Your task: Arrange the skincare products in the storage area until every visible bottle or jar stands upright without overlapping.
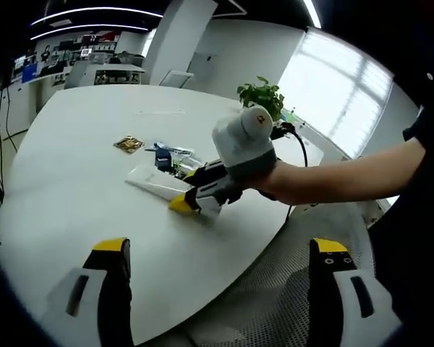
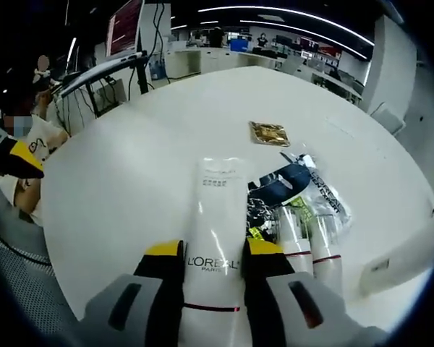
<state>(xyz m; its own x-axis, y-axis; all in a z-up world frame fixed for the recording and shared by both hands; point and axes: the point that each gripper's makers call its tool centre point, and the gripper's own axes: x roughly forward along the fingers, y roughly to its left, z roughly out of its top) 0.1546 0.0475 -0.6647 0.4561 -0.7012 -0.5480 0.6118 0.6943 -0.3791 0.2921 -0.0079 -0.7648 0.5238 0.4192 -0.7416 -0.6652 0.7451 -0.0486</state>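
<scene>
Close in the right gripper view, the right gripper point(image 2: 211, 262) has its yellow-tipped jaws closed against the two sides of a white L'Oréal tube point(image 2: 215, 238), which lies flat on the round white table point(image 2: 123, 188) and runs from the bottom centre up toward mid-frame. Just right of the tube lie two clear bottles with red bands point(image 2: 311, 242), and above them a heap of dark blue and clear sachets point(image 2: 293, 184); a small gold sachet point(image 2: 269, 133) sits apart, higher up. At the left edge a yellow tip of the left gripper point(image 2: 18, 160) shows.

From the left gripper view, the left gripper point(image 1: 220, 254) hangs with jaws spread wide and nothing between them, near the table's edge. Mid-frame, the right gripper point(image 1: 195, 195) appears from outside, held by a person's hand point(image 1: 257, 163), pressed onto the tube point(image 1: 155, 184). A potted plant point(image 1: 262, 94) stands beyond.
</scene>
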